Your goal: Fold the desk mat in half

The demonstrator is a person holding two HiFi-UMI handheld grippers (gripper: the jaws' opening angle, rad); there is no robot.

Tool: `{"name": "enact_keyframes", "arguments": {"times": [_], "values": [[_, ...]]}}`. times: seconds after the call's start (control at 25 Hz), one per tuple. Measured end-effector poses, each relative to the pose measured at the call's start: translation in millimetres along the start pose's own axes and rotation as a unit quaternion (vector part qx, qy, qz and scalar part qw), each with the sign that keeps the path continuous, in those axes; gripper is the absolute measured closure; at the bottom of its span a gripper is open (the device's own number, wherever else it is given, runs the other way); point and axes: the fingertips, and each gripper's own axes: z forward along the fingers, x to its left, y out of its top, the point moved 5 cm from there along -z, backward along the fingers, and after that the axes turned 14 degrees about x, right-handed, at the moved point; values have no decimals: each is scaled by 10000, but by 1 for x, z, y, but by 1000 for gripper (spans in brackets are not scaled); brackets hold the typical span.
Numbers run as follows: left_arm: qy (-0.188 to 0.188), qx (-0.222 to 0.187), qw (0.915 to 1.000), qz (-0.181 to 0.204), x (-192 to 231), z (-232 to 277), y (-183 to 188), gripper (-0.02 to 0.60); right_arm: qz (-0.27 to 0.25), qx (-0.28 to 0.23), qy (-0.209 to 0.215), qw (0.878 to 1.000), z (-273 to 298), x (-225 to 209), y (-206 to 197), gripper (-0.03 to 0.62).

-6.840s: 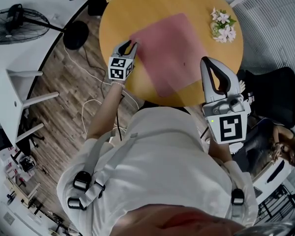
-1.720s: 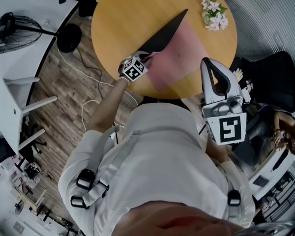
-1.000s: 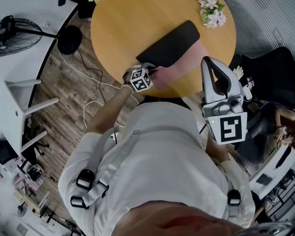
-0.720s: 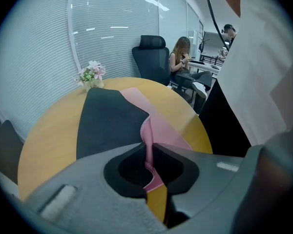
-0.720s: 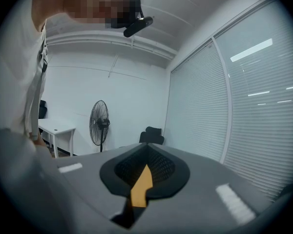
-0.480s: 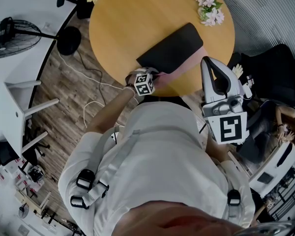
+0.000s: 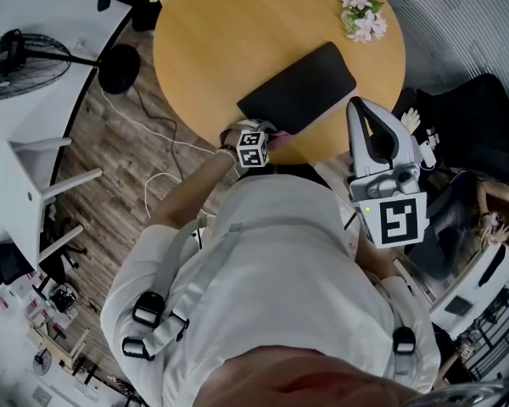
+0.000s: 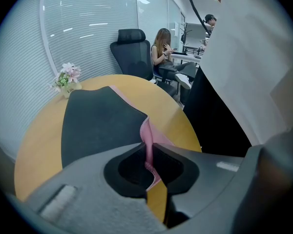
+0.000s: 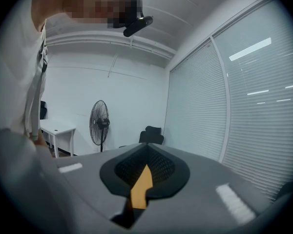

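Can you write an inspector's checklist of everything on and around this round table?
Surface: round wooden table, yellow-brown top.
Job's things: desk mat folded over, black side up, pink edge at the near corner.
Clutter: flowers in a small vase at the far edge, apart from the mat.
Grippers: left gripper jaws pinch the mat's pink edge; right gripper jaws together, empty, touching nothing.
Cables: white cable loose on the floor.
Surroundings: fan, white desk, office chair, seated person.

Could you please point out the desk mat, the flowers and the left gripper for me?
desk mat [image 7: 297, 87], head view, black upper side
flowers [image 7: 360, 22], head view, the blossoms
left gripper [image 8: 147, 150], left gripper view, between fingertips
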Motion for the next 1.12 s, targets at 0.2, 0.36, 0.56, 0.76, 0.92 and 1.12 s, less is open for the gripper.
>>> {"name": "enact_keyframes", "arguments": {"times": [0.2,0.36,0.56,0.76,0.92,1.12], "values": [[-151,61,9998,69,-8,9,1,541,17,12,-1,10000,-1,0,-2,589],[-214,174,9996,101,-10,17,-2,537,-17,26,-3,10000,-2,-2,-4,589],[-272,154,9995,46,-7,16,0,502,-170,51,1,9998,-5,-4,-9,589],[-405,22,9992,-67,-5,5,7,472,-141,50,13,9999,-5,-6,-11,589],[-394,-207,9987,-244,-3,-7,11,472,-151,10,34,9999,-4,-5,-7,589],[-313,-467,9978,-347,4,-25,21,471,-27,-36,18,10000,-1,-6,-4,589]]}}
